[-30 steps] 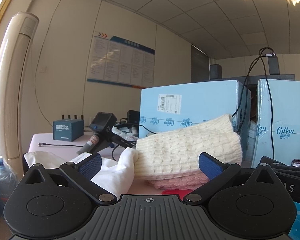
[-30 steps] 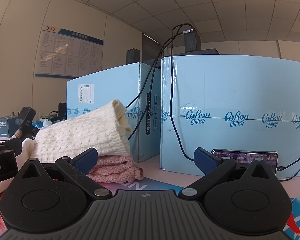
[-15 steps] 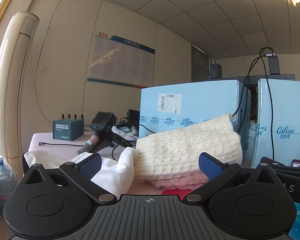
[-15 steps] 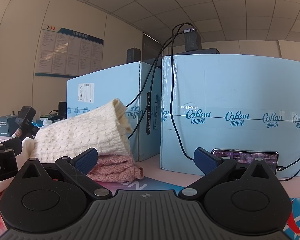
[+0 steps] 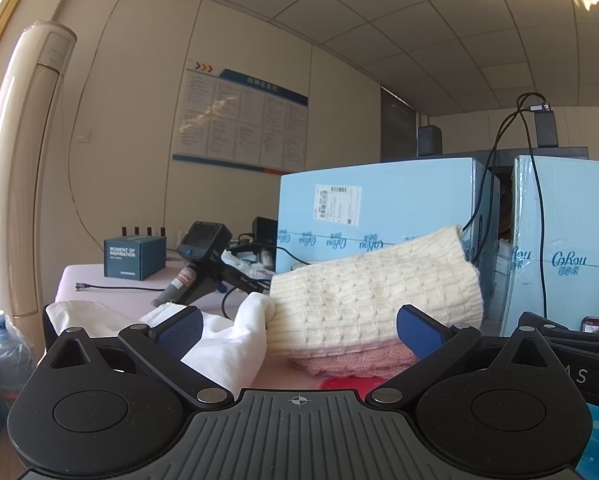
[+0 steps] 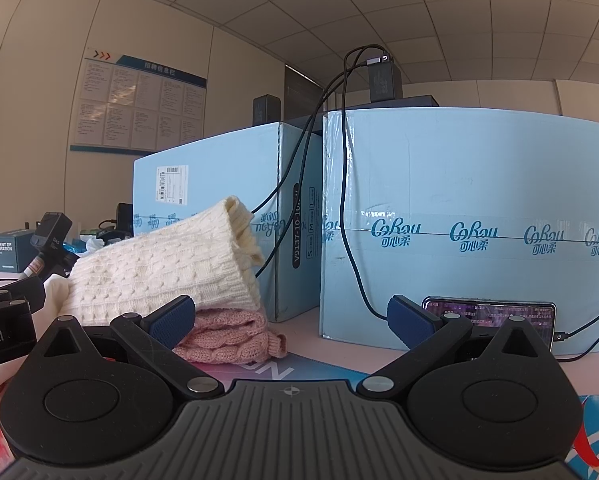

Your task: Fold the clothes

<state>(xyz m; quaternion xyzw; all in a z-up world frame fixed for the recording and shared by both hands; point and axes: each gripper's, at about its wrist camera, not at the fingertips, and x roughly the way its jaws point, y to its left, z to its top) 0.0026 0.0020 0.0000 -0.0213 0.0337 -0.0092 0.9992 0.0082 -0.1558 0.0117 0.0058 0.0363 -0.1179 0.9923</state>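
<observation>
Cream knit sweater (image 5: 373, 294) atop pink knit (image 6: 223, 336), beyond spread, empty left tool (image 5: 299, 330)

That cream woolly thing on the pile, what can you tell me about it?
The cream sweater is a thick cable-knit garment, folded into a chunky bundle with a ribbed edge sticking up at its right end. It lies tilted on top of a folded pink knit, which rests on the table. Its left side meets a crumpled white cloth. Behind it stand pale blue cartons. Neither claw touches it: both the left claw and the right claw are open and hold nothing.
</observation>
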